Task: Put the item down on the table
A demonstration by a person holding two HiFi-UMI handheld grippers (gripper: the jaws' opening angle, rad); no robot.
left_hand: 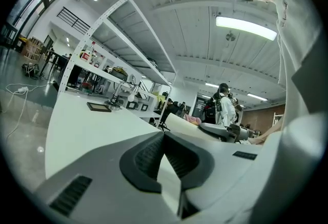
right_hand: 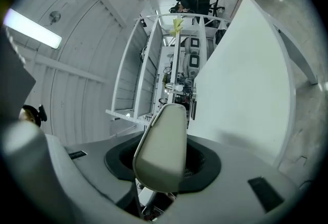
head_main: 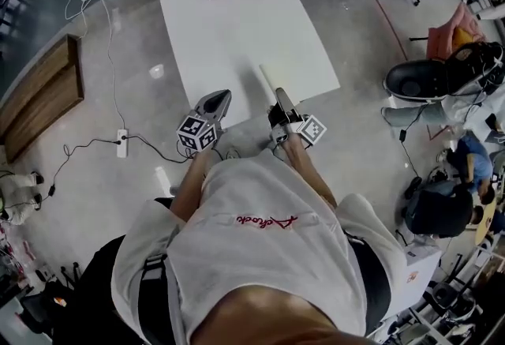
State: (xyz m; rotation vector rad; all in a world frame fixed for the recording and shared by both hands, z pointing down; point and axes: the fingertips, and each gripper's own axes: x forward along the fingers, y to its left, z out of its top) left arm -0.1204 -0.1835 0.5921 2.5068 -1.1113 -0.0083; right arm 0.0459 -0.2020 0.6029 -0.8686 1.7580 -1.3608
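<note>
Bar [right_hand: 160, 148] looks stiff, probably light; my right gripper [head_main: 282, 108] clamps its near end, left gripper [left_hand: 164, 141] shut, empty

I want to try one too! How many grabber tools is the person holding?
2. The left gripper is at the white table's near edge, shut and empty. The right gripper, beside it, grips a cream bar that pokes over the table.
</note>
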